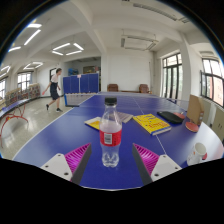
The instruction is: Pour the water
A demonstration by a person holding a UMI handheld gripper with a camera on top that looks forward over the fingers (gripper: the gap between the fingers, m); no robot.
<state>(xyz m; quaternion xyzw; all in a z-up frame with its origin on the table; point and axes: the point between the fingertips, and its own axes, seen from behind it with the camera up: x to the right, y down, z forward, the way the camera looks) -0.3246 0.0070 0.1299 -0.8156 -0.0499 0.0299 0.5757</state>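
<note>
A clear plastic water bottle (pixel 111 128) with a red cap and a red label stands upright on the blue table (pixel 60 130). It stands between my fingers, with a gap at each side. My gripper (pixel 111 160) is open, its pink pads (pixel 76 157) showing left and right of the bottle's base. No cup or glass shows near the bottle.
Two yellow books (pixel 151 123) lie beyond the bottle, one at each side. A dark object (pixel 172 117) and a brown box (pixel 195 108) sit at the table's far right. A person (pixel 55 88) walks at the far left by blue barriers (pixel 82 83).
</note>
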